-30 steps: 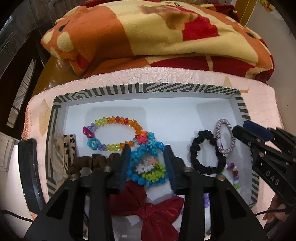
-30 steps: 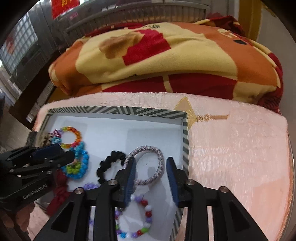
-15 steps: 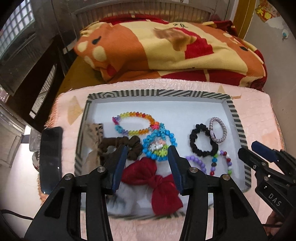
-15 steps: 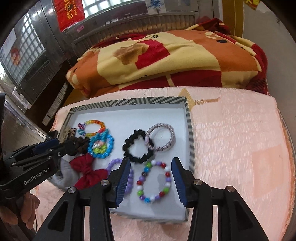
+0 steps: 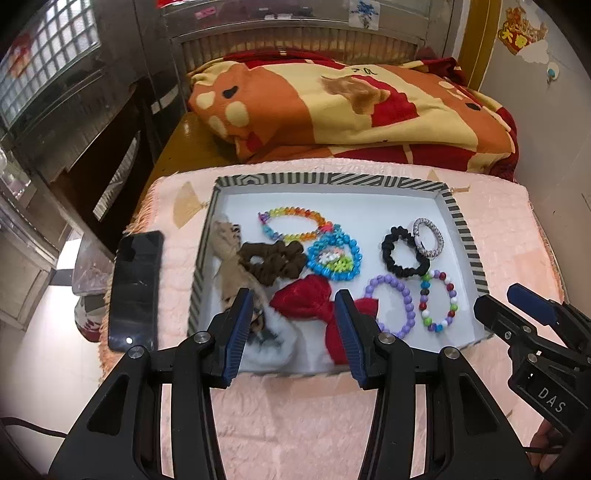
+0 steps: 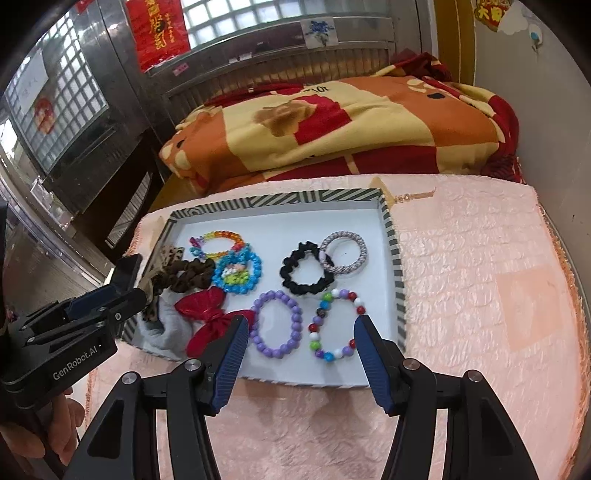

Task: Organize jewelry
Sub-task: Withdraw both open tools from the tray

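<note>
This is a room in a home, a bedroom by the look of it. Straight ahead of the grippers lies a folded fleece blanket (image 5: 351, 107) in orange, yellow and red, resting on a surface covered with a pink textured cloth (image 6: 480, 280). Beyond it stands a metal-framed cabinet (image 6: 280, 48). A glass-block window (image 5: 40, 62) is up to the left, and red paper decorations (image 6: 159, 29) hang on the far wall and cabinet.
</note>
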